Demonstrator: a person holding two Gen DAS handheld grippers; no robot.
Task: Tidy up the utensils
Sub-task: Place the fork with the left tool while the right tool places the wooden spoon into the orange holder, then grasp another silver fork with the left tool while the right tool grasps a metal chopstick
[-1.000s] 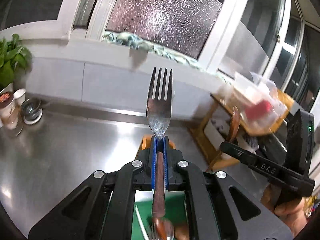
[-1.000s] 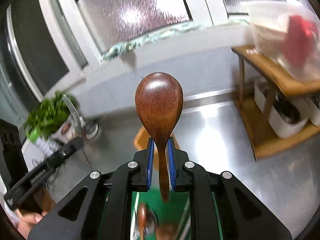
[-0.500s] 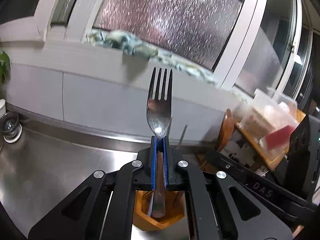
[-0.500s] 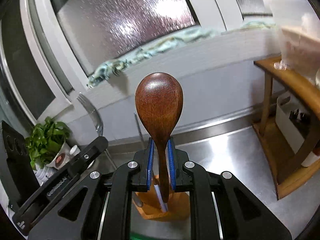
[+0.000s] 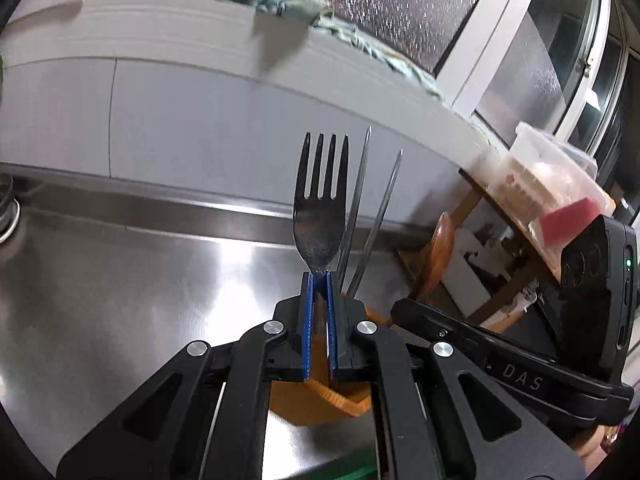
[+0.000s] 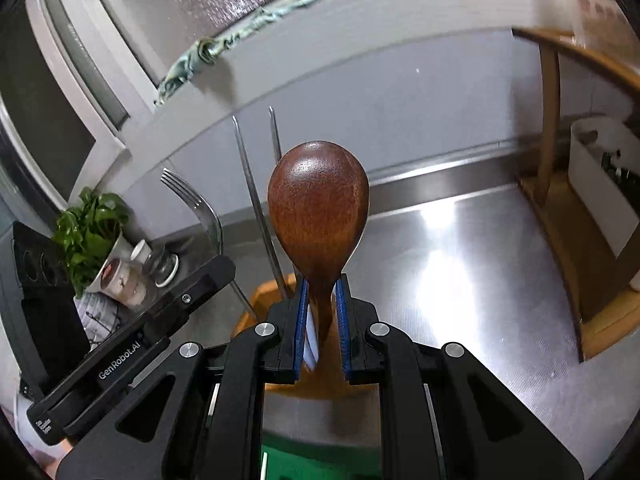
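Left hand-held gripper [image 5: 319, 292]: clamped tight on the fork [image 5: 320, 208], tines up, handle now over the orange holder [image 5: 320, 400].
Right hand-held gripper [image 6: 320, 292]: nearly closed on the wooden spoon [image 6: 318, 216], bowl up (jaws just eased slightly).
Change: both have dropped toward the holder, which sits on the steel table [image 5: 120, 280].
Holder: chopsticks [image 5: 356, 216] already inside.
Next: likely release.

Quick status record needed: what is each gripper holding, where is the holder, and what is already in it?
left gripper: shut on fork, tines up
right gripper: shut on wooden spoon, bowl up
holder: orange, on steel counter, just below both grippers
already in holder: two metal chopsticks, upright
fork and spoon: not yet released
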